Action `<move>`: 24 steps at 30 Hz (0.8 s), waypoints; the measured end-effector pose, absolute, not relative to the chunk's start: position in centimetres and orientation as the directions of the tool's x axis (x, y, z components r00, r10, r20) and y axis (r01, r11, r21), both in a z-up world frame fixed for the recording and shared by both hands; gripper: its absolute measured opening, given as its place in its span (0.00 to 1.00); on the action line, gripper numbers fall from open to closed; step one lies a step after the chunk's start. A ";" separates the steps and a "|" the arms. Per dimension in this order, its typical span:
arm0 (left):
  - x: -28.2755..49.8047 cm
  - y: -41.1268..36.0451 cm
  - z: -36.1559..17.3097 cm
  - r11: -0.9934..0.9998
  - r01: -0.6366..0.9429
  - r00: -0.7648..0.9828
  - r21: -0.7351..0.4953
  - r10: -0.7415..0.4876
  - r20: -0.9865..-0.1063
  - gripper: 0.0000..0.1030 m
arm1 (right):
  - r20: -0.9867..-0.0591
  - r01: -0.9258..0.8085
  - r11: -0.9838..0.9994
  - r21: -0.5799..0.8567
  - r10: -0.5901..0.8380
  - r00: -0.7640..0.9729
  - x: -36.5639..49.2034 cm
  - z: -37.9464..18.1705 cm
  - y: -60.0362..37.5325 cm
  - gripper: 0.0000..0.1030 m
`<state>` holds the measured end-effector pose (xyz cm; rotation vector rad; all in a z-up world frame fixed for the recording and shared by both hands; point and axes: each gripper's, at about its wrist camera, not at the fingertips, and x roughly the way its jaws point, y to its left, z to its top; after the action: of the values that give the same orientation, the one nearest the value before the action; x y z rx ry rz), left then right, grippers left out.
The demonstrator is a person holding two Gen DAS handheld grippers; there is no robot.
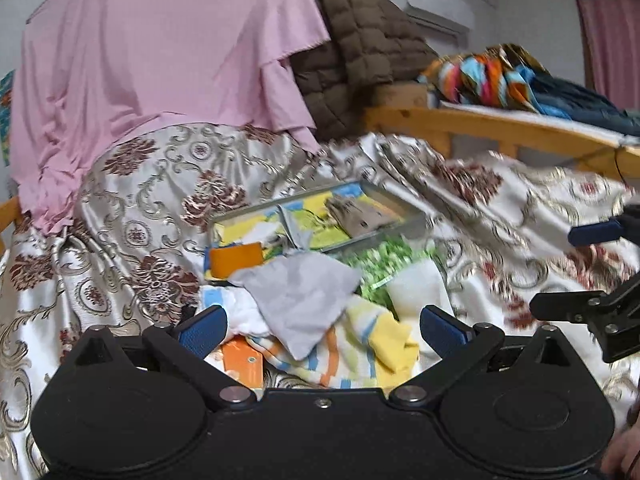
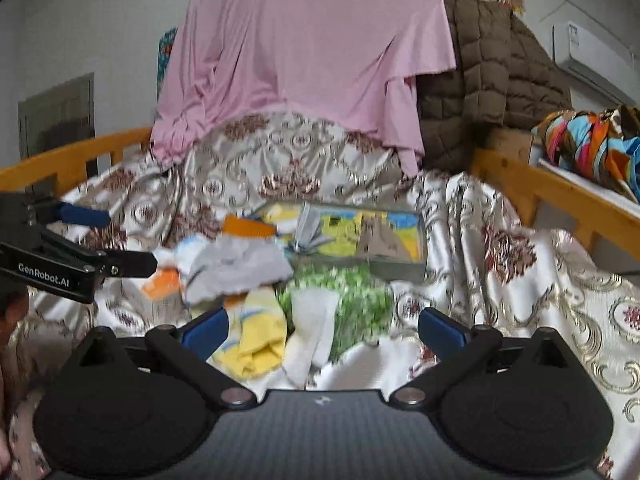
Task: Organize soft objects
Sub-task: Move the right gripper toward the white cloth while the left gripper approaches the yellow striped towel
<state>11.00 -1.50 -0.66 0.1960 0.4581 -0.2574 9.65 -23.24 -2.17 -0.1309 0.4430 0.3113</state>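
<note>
A heap of small soft items lies on the floral bedspread. In the left wrist view a grey cloth (image 1: 300, 300) tops a yellow striped cloth (image 1: 352, 354), with a white piece (image 1: 416, 288) and a green patterned cloth (image 1: 384, 258) beside them. Behind them sits a grey divided box (image 1: 408, 216) with folded items inside. My left gripper (image 1: 323, 330) is open, low over the heap, holding nothing. My right gripper (image 2: 324, 330) is open over a yellow sock (image 2: 260, 336) and a white sock (image 2: 312, 332). The left gripper (image 2: 116, 238) also shows at that view's left edge.
A pink sheet (image 2: 304, 52) and a brown quilted jacket (image 2: 492, 80) hang behind the bed. Wooden rails (image 2: 552, 192) run along both sides. A colourful cloth bundle (image 2: 592, 144) lies on a shelf at the right. The satin bedspread (image 2: 520, 280) is rumpled.
</note>
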 end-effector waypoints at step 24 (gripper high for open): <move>14.9 -6.6 -7.7 0.683 0.596 0.746 0.423 -0.274 -0.607 0.99 | -0.573 -0.401 0.906 -0.139 0.257 0.779 14.9 -6.9 -21.7 1.00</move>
<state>14.90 -6.59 -7.70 0.6512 0.5359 -0.5145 14.94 -21.71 -6.88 -0.2608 0.5774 0.3596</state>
